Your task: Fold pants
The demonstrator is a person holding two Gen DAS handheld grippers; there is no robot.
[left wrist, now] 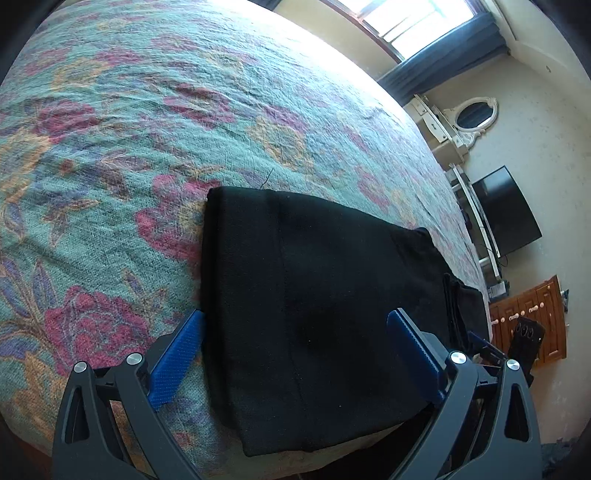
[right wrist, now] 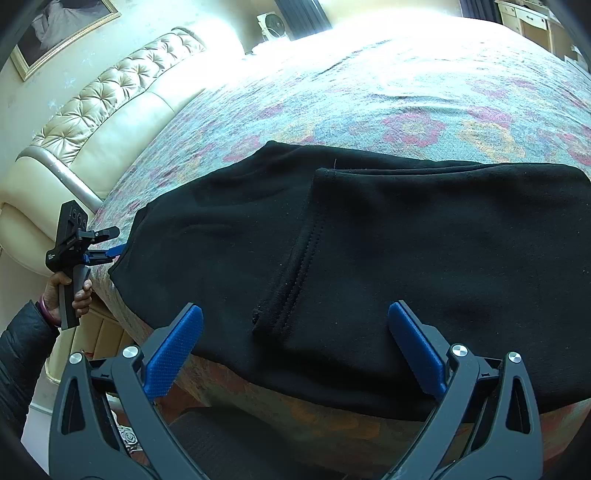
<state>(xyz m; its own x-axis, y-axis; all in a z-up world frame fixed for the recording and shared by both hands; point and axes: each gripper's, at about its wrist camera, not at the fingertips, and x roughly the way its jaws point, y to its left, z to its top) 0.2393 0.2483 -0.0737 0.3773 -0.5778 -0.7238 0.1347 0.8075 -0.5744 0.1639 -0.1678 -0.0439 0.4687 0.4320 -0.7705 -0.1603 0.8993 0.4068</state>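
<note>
Black pants lie folded into a thick rectangle at the near edge of the bed. In the left wrist view my left gripper is open and hovers low over the pants' near end, one blue pad off the cloth's left edge and the other over it. The right wrist view shows the same pants, a hemmed layer folded on top. My right gripper is open just above their near edge, holding nothing. The left gripper, held in a hand, sits at the pants' far left end.
A floral bedspread covers the wide bed. A tufted cream headboard stands at the left. A dark screen, a wooden dresser, an oval mirror and a bright window line the far wall.
</note>
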